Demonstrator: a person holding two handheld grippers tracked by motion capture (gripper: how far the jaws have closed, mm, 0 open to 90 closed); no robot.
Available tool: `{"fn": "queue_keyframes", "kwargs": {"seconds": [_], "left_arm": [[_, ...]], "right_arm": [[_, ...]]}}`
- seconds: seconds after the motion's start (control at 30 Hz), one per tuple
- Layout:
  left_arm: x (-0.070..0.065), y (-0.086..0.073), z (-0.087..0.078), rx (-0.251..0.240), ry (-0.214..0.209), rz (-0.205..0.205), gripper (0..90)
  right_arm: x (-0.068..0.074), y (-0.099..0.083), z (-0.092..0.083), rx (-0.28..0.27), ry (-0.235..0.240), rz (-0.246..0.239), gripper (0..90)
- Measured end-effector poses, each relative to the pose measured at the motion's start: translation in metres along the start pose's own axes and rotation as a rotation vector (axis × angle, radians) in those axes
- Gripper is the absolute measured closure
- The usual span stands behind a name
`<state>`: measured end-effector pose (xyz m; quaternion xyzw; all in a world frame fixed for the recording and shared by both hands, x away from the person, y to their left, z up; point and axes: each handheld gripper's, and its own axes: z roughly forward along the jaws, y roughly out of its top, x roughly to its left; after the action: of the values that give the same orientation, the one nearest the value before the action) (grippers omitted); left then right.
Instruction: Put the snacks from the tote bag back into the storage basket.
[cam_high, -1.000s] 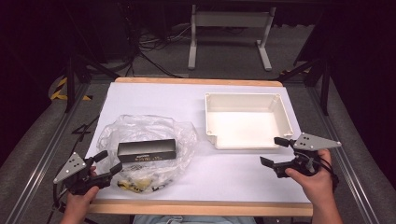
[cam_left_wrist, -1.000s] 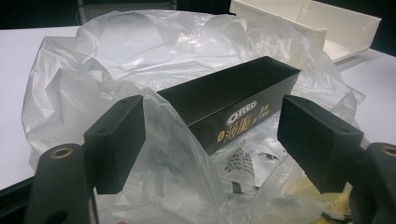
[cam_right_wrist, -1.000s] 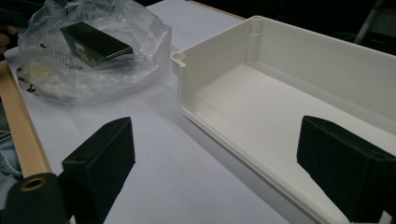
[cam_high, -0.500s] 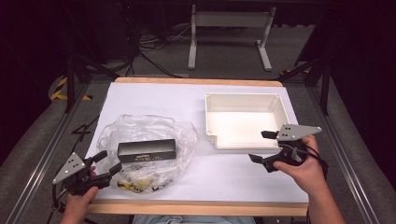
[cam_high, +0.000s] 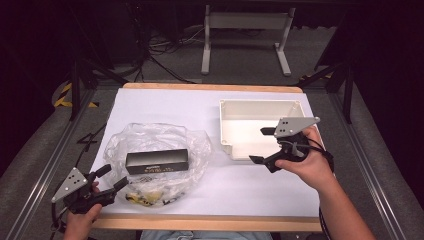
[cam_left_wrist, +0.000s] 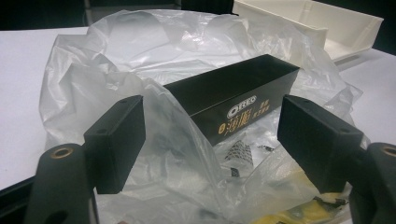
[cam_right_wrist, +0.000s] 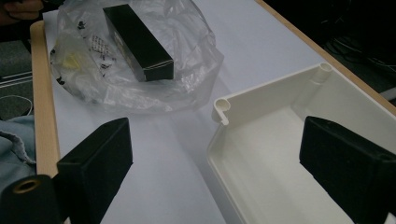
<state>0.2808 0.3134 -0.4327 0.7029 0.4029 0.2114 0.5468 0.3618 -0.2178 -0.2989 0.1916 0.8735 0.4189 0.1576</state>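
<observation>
Left gripper (cam_high: 107, 182) at the table's near-left corner: we hold it with jaws spread wide, nothing between the pads, its tips just beside the near edge of the bag (cam_high: 155, 145). In the left gripper view the jaws frame crumpled clear plastic (cam_left_wrist: 140, 74), and past them the box (cam_left_wrist: 233, 93) lies tilted across the bag, its printed side facing us. We see small printed wrappers (cam_left_wrist: 243, 151) and something yellow (cam_left_wrist: 308, 212) under the film below the box.

At centre-left of the sheet (cam_high: 165, 107), the bag lies open and rumpled, the black box (cam_high: 157, 161) resting long side toward us on top of the plastic. Yellow and dark wrappers (cam_high: 142, 197) sit at the bag's near edge, close to the wooden table edge (cam_high: 210, 222).

To the right, the white tray (cam_high: 260, 107) sits on the sheet, well apart from the bag. We hold our right gripper (cam_high: 262, 146) above the tray's near-left corner, one jaw over the tray floor and the other over the sheet just in front of it. Its jaws stand wide and grip nothing. In the right gripper view the tray's corner post (cam_right_wrist: 222, 109) sits between the two jaws, with the bag (cam_right_wrist: 187, 70) and box (cam_right_wrist: 137, 42) farther off toward the left hand (cam_right_wrist: 21, 9).
</observation>
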Motion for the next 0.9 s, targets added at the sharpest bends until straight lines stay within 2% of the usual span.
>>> {"fn": "queue_keyframes", "kwargs": {"seconds": [0.13, 0.23, 0.43, 0.7, 0.77, 0.9], "left_arm": [[0.001, -0.001, -0.001, -0.001, 0.001, 0.000, 24.4], [0.001, 0.000, -0.002, 0.002, 0.002, 0.000, 24.4], [0.001, 0.000, -0.001, -0.007, 0.000, -0.002, 24.4], [0.002, 0.000, -0.002, -0.001, -0.002, 0.001, 24.4], [0.002, 0.000, -0.002, 0.000, -0.002, 0.001, 24.4], [0.002, 0.000, -0.002, 0.000, -0.003, 0.001, 24.4]], "right_arm": [[-0.002, 0.012, 0.009, 0.031, 0.035, -0.017, 13.2], [-0.002, 0.023, 0.019, 0.075, 0.083, -0.046, 14.3], [-0.001, 0.046, 0.036, 0.086, 0.118, -0.094, 11.8], [0.002, 0.065, 0.052, 0.102, 0.126, -0.143, 8.4], [0.004, 0.074, 0.060, 0.101, 0.151, -0.159, 3.5], [0.008, 0.082, 0.068, 0.107, 0.187, -0.188, 2.9]]}}
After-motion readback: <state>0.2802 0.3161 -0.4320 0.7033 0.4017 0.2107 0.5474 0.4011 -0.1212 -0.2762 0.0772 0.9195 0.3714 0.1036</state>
